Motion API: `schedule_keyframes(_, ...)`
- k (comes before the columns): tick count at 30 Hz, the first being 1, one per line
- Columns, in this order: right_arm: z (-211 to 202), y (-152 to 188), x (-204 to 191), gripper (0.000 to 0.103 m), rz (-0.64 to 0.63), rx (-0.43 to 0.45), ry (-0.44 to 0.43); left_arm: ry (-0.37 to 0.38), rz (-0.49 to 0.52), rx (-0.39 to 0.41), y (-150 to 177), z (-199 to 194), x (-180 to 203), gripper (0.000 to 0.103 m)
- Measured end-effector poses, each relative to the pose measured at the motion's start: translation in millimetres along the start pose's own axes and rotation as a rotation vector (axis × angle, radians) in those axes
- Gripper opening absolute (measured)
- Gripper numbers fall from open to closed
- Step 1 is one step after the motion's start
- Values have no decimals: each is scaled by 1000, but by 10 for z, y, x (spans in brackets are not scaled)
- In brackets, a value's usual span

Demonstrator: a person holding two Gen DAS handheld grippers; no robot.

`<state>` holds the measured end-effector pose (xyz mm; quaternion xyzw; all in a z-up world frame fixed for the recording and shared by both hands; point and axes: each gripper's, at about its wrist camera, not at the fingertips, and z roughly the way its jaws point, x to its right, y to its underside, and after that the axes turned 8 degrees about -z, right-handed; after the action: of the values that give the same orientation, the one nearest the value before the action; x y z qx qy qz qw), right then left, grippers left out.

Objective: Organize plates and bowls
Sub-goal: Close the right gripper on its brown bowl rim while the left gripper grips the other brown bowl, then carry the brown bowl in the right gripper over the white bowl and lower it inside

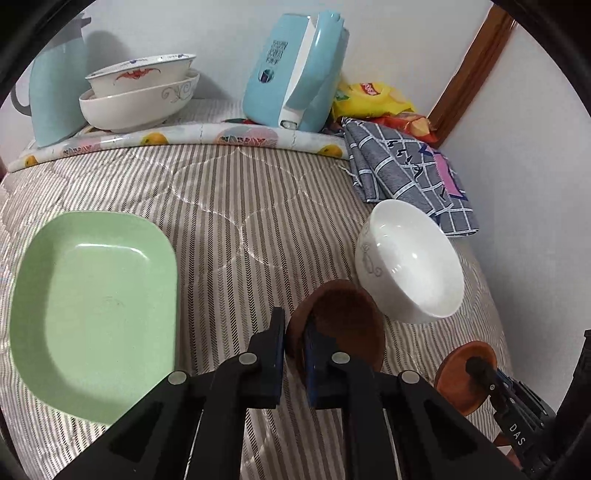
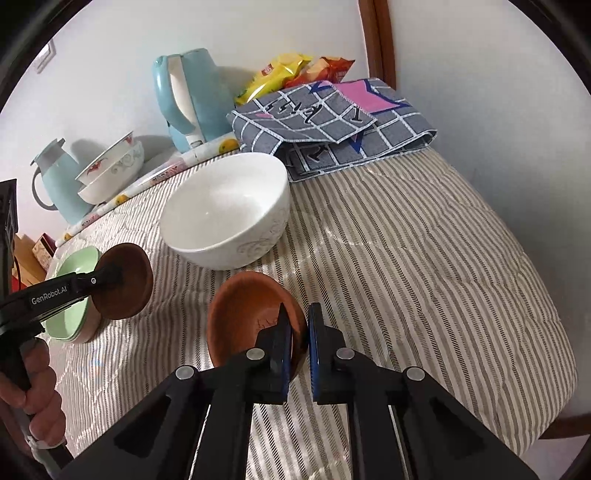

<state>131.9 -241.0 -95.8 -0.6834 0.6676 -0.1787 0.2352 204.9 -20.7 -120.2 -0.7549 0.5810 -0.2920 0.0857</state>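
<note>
1. A table is being covered by a quilted striped cloth [image 1: 229,206], with a fruit-patterned mat [image 1: 184,138] laid along its far edge against a pale wall [image 1: 221,29]; a wooden door frame [image 1: 472,70] is being shown at the right.
2. On the mat, two stacked patterned bowls [image 1: 144,92], a pale blue jug [image 1: 55,99] and a pale blue kettle [image 1: 295,70] are being kept; snack packets [image 1: 373,99] and a folded checked cloth [image 1: 406,173] are lying beside them.
3. A glossy white bowl [image 2: 225,210], round and deep, is being left on the striped cloth, and a matt green plate [image 1: 96,310] with rounded corners is lying to the left; it is perhaps stacked on other dishes, though the edge is blurred.
4. A small brown saucer [image 1: 340,325], dull and wood-like, is being pinched by its rim in the left gripper [image 1: 295,347], tilted on edge just beside the white bowl.
5. A second brown saucer [image 2: 251,321], terracotta in tone and shallow, is being clamped at its rim by the right gripper [image 2: 299,332], near the white bowl.
6. A hand [image 2: 33,406] is being seen on the left gripper's handle.
</note>
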Motion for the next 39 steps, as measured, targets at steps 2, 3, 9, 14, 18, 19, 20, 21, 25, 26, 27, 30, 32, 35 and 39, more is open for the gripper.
schedule_keyframes(2, -60, -4, -16, 8, 3, 8, 5, -1, 2, 6, 8, -57, -12, 9)
schedule_keyframes(3, -100, -9, -24, 8, 9, 13, 7, -1, 1, 8, 10, -83, -22, 9)
schedule_keyframes(9, -282, -71, -98, 8, 22, 41, 26, 6, 0, 31, -10, -274, -107, 9)
schedule_keyframes(14, -389, -160, -199, 8, 22, 58, 30, 24, -5, 58, -67, -452, -179, 9)
schedule_keyframes(18, -449, -260, -271, 8, 17, 76, 29, 24, -11, 80, -137, -557, -250, 9)
schedule_keyframes(19, -457, -292, -288, 8, 19, 80, 25, 24, -13, 85, -163, -581, -277, 9)
schedule_keyframes(20, -461, -312, -301, 8, 19, 81, 23, 24, -15, 89, -176, -596, -297, 9)
schedule_keyframes(21, -463, -345, -320, 8, 18, 84, 22, 22, -18, 92, -196, -599, -312, 9)
schedule_keyframes(25, -435, -463, -385, 8, 14, 89, 23, 14, -31, 105, -290, -641, -419, 9)
schedule_keyframes(26, -423, -494, -397, 8, 12, 89, 23, 11, -33, 109, -308, -645, -433, 9)
schedule_keyframes(27, -407, -519, -405, 8, 11, 89, 24, 9, -35, 112, -327, -652, -457, 9)
schedule_keyframes(30, -338, -600, -428, 8, 7, 88, 27, -1, -45, 120, -396, -655, -530, 9)
schedule_keyframes(32, -277, -654, -438, 8, 5, 81, 30, -6, -54, 124, -428, -645, -568, 9)
schedule_keyframes(35, -177, -723, -443, 8, 5, 68, 31, -12, -71, 122, -474, -607, -631, 9)
schedule_keyframes(39, -24, -800, -434, 8, 3, 48, 27, -13, -88, 112, -535, -511, -684, 9)
